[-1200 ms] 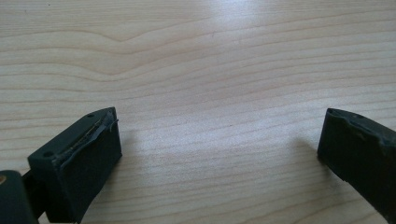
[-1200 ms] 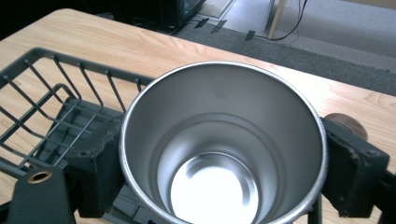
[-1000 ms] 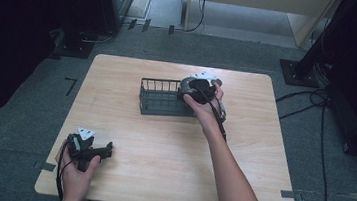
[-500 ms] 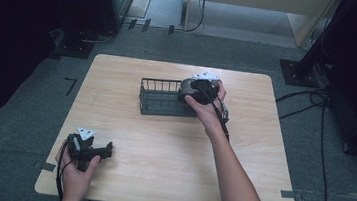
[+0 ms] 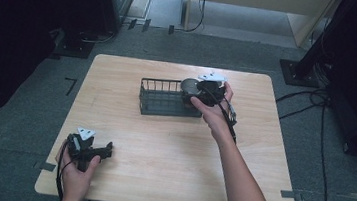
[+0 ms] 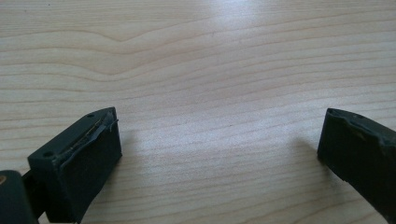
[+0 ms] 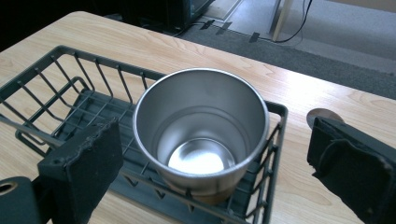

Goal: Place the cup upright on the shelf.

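Little moved since earlier frames: right gripper point(image 5: 198, 93) still at basket's right end, left gripper point(image 5: 95, 150) still near tabletop's front-left corner. Pale wood tabletop point(image 5: 172, 145), rounded corners; grey carpet floor point(image 5: 27, 89) around, dark stands and cables at sides. Black wire basket point(image 5: 166, 99) near tabletop's centre-back, long axis running left-right. Steel cup point(image 7: 201, 130) upright in basket's right end, mouth up. Right jaws wide apart, either side of cup, gripping nothing. Left jaws wide apart over bare wood, empty.
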{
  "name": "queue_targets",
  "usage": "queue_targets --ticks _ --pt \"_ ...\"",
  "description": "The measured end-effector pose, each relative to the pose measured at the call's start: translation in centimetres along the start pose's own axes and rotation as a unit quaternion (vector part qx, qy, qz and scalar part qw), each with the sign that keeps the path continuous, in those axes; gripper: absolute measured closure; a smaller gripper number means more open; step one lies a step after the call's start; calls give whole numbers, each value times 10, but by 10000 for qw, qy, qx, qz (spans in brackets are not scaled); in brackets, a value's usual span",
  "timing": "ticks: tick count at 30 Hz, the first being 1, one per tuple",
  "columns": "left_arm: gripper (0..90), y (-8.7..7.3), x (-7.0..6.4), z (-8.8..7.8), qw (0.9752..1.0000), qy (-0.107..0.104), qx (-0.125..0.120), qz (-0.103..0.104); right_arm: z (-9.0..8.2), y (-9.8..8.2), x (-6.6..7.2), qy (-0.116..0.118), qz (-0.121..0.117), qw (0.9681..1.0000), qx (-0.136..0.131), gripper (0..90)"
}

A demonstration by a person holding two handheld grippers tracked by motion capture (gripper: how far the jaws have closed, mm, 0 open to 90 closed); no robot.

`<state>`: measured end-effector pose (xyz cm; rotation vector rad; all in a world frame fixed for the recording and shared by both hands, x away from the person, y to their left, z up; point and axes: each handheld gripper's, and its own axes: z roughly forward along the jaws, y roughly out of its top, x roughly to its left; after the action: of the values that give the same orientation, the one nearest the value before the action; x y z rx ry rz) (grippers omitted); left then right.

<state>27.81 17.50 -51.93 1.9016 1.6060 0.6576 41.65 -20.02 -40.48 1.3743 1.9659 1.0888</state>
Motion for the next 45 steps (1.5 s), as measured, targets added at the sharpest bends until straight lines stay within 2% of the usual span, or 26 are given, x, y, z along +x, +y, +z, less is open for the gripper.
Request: queue_targets --ticks 15,22,36,45 --pt "0 0 0 0 10000 1 0 0 -32 -13 -11 -21 15 10000 -81 33" --pt "0 0 0 0 10000 0 -2 1 -40 -22 -17 -53 13 9999 -91 33" --pt "0 0 0 0 10000 -2 2 1 -60 -47 -41 -224 104 9997 -54 33" --pt "0 0 0 0 10000 -3 -2 0 -71 -69 -63 -344 326 9989 -32 34"
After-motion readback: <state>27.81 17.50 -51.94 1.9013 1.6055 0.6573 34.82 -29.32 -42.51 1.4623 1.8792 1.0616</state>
